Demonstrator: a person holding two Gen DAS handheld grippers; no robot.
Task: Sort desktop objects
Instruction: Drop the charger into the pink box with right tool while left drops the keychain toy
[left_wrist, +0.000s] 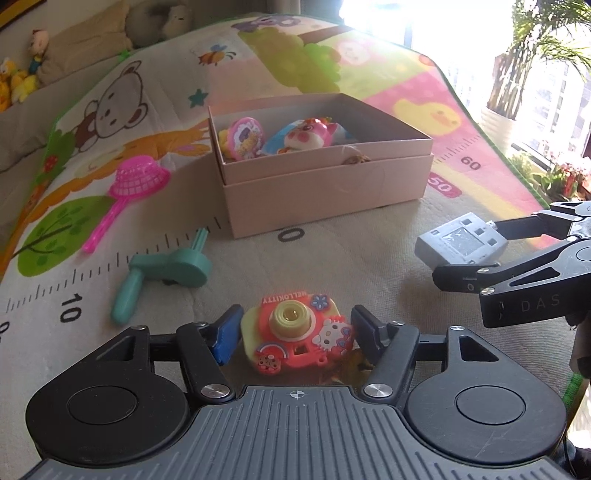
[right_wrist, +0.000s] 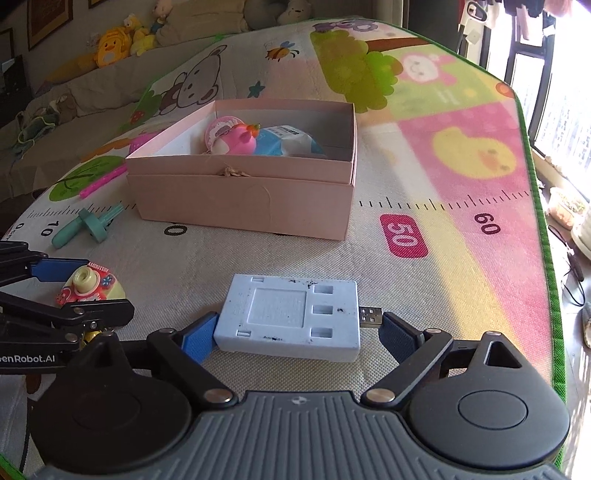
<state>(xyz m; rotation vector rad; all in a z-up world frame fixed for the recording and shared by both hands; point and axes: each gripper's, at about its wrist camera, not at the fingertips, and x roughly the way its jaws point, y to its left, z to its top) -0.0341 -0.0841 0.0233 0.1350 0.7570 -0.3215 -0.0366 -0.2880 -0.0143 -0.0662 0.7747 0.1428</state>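
My left tongs (left_wrist: 293, 334) are clamped on the toy camera (left_wrist: 295, 334), which sits on the mat (left_wrist: 332, 258) in front of the pink box (left_wrist: 321, 166). My right tongs (right_wrist: 297, 330) stand apart around the grey block (right_wrist: 291, 317), the right pad clear of it.

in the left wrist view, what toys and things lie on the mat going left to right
pink net scoop → green toy tool → toy camera between the left gripper fingers → grey box between the right gripper fingers
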